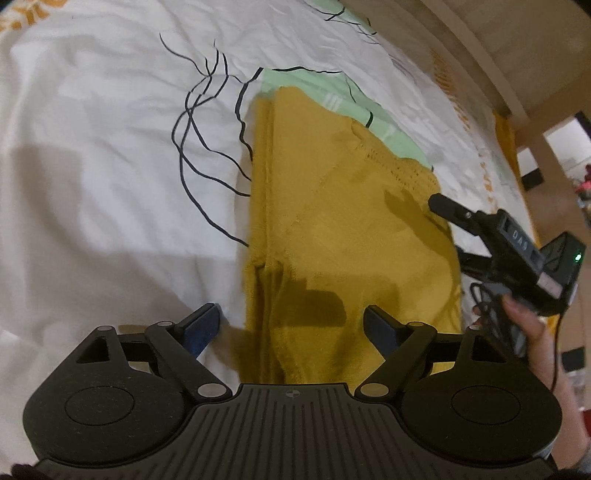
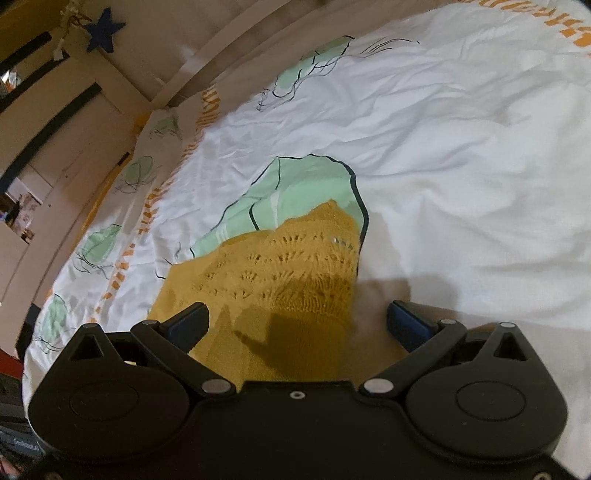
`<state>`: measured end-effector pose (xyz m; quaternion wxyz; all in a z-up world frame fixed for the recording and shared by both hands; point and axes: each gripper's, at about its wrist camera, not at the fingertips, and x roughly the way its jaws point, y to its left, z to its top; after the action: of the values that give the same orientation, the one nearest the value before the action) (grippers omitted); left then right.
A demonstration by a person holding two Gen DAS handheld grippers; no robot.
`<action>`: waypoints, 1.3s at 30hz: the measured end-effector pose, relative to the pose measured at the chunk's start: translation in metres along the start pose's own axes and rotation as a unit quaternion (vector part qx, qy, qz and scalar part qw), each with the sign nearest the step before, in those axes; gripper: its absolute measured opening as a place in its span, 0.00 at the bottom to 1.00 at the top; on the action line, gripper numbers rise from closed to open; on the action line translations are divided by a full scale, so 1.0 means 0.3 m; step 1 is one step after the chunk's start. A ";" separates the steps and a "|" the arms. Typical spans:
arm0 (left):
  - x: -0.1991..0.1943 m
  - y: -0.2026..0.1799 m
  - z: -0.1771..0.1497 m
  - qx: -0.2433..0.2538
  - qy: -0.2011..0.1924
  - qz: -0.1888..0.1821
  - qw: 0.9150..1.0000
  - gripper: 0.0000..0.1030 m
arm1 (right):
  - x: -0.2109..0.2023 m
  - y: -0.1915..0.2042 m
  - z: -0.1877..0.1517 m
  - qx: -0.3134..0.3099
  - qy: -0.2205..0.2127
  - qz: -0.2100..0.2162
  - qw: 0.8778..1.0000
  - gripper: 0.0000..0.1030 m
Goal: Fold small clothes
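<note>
There is one piece of clothing here, a mustard-yellow knitted garment [image 1: 332, 229], lying flat on a white bedcover [image 1: 110, 147] printed with pale green patches, thin black scribbled lines and orange marks along the border. The garment looks folded into a long shape with a layered edge along one side, and its lacy openwork end [image 2: 288, 266] lies partly over one of the green patches [image 2: 306, 184]. There are two grippers, one in each of the person's hands. The left gripper [image 1: 291, 325] hangs over the near end of the garment with its two blue-padded fingers spread wide, one over the bare cover and one over the yellow knit, pressing on nothing. The right gripper [image 2: 297, 321] has its fingers wide apart too, one above the knit and the other above the white cover, with nothing caught between them. From the left camera that right gripper comes in from the garment's far side, its dark fingertip [image 1: 443, 205] at the edge of the knit, though I can't tell whether it touches. Part of a hand [image 1: 532, 325] and a trailing black cable show behind it. A pale wooden bed frame [image 1: 498, 55] runs along the cover's edge, and beyond it a cupboard with a dark blue star [image 2: 103, 31] hanging on it. The near end of the garment is hidden under both gripper bodies, and their shadows fall across it.
</note>
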<state>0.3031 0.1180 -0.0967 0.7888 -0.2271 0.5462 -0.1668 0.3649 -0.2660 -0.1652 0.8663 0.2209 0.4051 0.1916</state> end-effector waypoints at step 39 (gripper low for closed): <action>0.081 -0.034 -0.012 -0.055 0.007 -0.132 0.990 0.15 | 0.005 -0.049 -0.004 0.040 0.039 0.086 0.995 0.38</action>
<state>0.3082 0.0964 -0.1115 0.7422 -0.3393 0.5254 -0.2409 0.3670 -0.2772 -0.1747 0.8207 0.2815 0.4254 0.2575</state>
